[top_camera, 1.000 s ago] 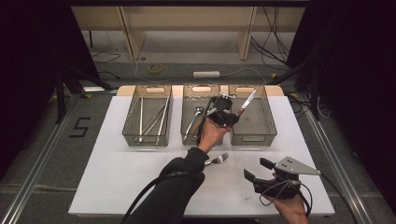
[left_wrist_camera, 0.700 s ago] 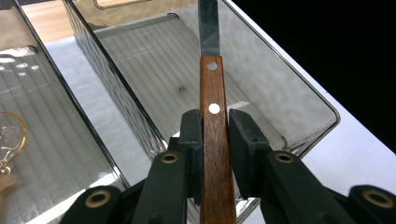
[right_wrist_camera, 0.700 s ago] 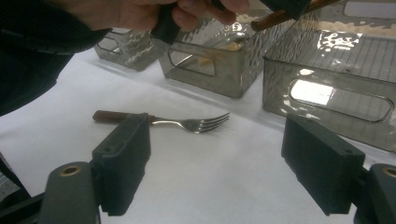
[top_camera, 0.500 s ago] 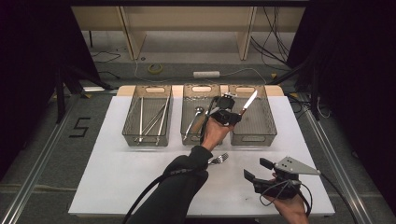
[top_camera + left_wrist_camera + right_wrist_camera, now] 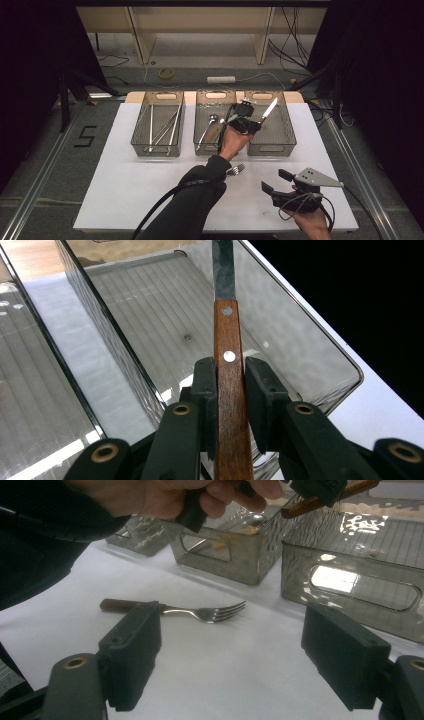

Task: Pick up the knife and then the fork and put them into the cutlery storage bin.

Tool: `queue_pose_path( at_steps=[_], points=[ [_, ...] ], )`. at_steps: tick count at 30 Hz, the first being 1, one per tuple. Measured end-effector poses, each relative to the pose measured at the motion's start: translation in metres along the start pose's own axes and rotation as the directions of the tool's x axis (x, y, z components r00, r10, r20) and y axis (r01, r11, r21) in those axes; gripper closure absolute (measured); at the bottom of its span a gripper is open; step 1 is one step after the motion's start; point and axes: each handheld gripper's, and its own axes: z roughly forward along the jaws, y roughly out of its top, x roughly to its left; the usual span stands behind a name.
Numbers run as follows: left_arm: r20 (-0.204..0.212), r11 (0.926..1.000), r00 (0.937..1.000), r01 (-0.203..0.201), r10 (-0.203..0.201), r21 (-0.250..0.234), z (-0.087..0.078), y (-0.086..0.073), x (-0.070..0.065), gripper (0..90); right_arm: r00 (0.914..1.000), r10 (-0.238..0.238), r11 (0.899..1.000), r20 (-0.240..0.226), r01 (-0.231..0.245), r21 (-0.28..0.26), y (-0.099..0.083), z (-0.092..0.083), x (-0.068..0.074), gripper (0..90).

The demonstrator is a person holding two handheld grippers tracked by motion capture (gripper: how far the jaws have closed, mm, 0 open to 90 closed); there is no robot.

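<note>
**Knife lifted over the right bin**

The left gripper (image 5: 251,121) stays clamped on the knife (image 5: 228,385) by its wooden handle; since a second ago the blade has tipped upward above the right bin (image 5: 272,142). The right gripper (image 5: 278,181) rests wide open and empty.

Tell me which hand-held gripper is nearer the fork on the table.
Right. The right hand-held gripper faces the fork with open jaws; the left hand-held gripper holds a knife over the right bin.

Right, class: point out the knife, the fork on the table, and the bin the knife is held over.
knife (image 5: 231,390), left gripper view, on the wooden handle between the pads.
fork (image 5: 212,613), right gripper view, on the tines.
right-hand bin (image 5: 272,148), high view, on its near wall.
</note>
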Motion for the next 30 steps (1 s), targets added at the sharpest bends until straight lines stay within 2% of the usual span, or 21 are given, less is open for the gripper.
queue_pose_path(
  at_steps=[7, 10, 11, 12, 13, 15, 18, 23, 28, 30],
  points=[
    [0.012, 0.9997, 0.9996, 0.025, -0.025, 0.004, 0.005, 0.0, 0.001, 75.1, 1.0, 0.0, 1.0, -0.001, 0.0, 0.0, 0.0, 0.0, 0.0, 24.9],
    [0.015, 0.9989, 0.9993, 0.033, -0.033, 0.033, 0.009, 0.001, 0.0, 74.3, 1.0, 0.0, 1.0, 0.0, 0.0, 0.0, 0.0, 0.0, 0.0, 25.0],
    [0.016, 0.9988, 0.9989, 0.043, -0.043, 0.023, 0.01, 0.0, 0.0, 72.5, 1.0, 0.0, 1.0, -0.001, 0.0, 0.001, 0.0, 0.0, 0.0, 24.9],
    [0.017, 0.9988, 0.9987, 0.049, -0.049, 0.009, 0.01, 0.0, 0.001, 64.3, 1.0, 0.0, 1.0, -0.001, 0.0, 0.001, 0.0, 0.0, 0.0, 24.9],
    [0.021, 0.9986, 0.9984, 0.052, -0.053, 0.003, 0.01, 0.0, 0.002, 60.5, 1.0, 0.001, 1.0, -0.002, -0.001, 0.003, 0.0, 0.0, 0.0, 24.9],
    [0.02, 0.9993, 0.9991, 0.038, -0.038, 0.001, 0.009, 0.0, 0.001, 52.5, 1.0, 0.001, 1.0, -0.003, -0.001, 0.003, 0.0, 0.0, 0.0, 24.9],
    [0.034, 0.9991, 0.9985, 0.042, -0.042, 0.008, 0.003, 0.002, 0.002, 46.7, 1.0, -0.001, 1.0, -0.002, 0.001, 0.004, 0.0, 0.001, 0.0, 24.9],
    [0.059, 0.9997, 0.998, 0.022, -0.022, 0.008, -0.012, 0.005, 0.003, 38.3, 1.0, 0.0, 1.0, -0.001, 0.0, 0.004, 0.0, 0.001, 0.0, 24.9],
    [0.101, 0.9996, 0.9948, -0.017, 0.014, 0.022, -0.033, 0.004, 0.005, 31.3, 1.0, 0.002, 1.0, 0.003, -0.002, 0.004, 0.0, 0.0, 0.0, 24.9],
    [0.099, 0.9985, 0.9942, -0.043, 0.04, 0.035, -0.042, 0.002, 0.007, 28.9, 1.0, 0.004, 1.0, 0.005, -0.004, 0.005, 0.0, 0.0, 0.0, 24.9]
  ],
)
